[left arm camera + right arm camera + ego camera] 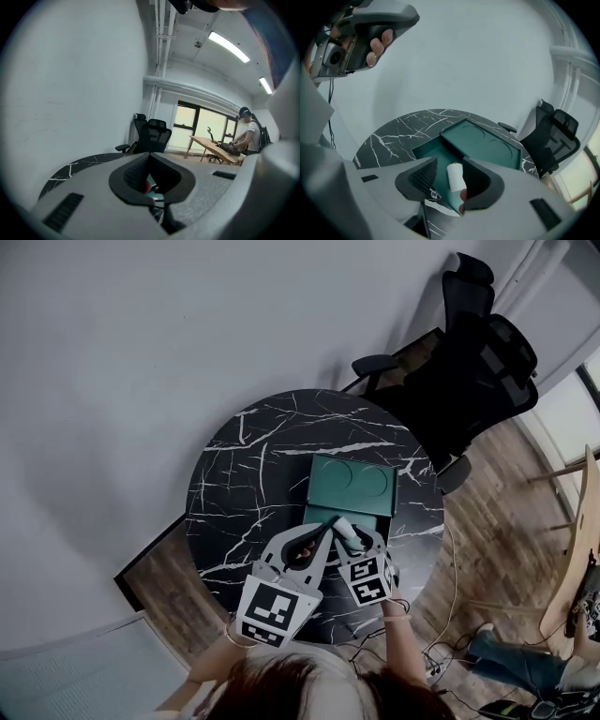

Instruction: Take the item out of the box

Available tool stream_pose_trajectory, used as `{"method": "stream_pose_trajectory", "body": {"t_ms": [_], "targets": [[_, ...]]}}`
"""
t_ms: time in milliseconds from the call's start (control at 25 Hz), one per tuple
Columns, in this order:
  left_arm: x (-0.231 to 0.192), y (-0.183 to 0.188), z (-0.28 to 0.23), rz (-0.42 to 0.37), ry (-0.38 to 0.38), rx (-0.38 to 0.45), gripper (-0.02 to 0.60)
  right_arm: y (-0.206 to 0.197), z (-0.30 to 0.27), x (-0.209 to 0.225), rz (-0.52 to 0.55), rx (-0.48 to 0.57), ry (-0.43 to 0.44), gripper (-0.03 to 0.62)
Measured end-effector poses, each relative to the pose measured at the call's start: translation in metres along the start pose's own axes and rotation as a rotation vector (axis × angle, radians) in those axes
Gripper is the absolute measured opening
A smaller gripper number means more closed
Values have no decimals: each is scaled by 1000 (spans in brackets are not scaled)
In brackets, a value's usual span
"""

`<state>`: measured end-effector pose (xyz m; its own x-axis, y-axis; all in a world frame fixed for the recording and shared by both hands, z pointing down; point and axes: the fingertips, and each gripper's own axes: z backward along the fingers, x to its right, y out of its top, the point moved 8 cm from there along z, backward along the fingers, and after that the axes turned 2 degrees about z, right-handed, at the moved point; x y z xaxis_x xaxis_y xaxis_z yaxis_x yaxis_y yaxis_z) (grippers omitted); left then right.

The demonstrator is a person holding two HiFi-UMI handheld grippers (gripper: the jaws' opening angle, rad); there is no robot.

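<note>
Jaws: right gripper [450, 163] open, white cylindrical roll [455, 177] between; left gripper [150, 157] seemingly closed.

From my remote station: a black mesh office chair [469, 371] beside the round black marble table [244, 474], on wood flooring [497, 512].

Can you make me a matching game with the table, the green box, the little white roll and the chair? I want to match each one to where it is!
Things:
1. round black marble table
2. dark green open box
3. small white roll
4. black office chair

Places:
A. between the open jaws of the right gripper
B. beyond the table, near the wall
C. underneath the box
D. on the table top

Pairs: 1-C, 2-D, 3-A, 4-B.
</note>
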<state>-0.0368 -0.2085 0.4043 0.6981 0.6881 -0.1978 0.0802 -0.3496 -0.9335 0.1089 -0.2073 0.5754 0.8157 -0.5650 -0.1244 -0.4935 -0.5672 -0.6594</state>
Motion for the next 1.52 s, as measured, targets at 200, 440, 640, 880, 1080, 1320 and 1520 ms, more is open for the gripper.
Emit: {"method": "stream_pose_trajectory", "body": {"t_ms": [200, 440, 640, 880, 1080, 1320, 1520], "targets": [[-1, -1, -3, 4, -4, -5, 8, -7, -14, 5, 8, -41, 14, 187], [-5, -2, -5, 12, -2, -12, 8, -12, -30, 9, 18, -101, 46, 198], [-8, -3, -7, 17, 3, -20, 9, -16, -42, 11, 35, -143, 62, 207], [-12, -5, -10, 24, 11, -32, 9, -21, -55, 15, 37, -186, 90, 213], [-15, -7, -13, 30, 16, -42, 8, -23, -65, 17, 41, -215, 113, 219], [-18, -10, -16, 35, 23, -50, 9, -25, -76, 20, 42, -244, 130, 221], [-18, -11, -18, 38, 23, -58, 8, -28, -82, 22, 18, -259, 147, 221]]}}
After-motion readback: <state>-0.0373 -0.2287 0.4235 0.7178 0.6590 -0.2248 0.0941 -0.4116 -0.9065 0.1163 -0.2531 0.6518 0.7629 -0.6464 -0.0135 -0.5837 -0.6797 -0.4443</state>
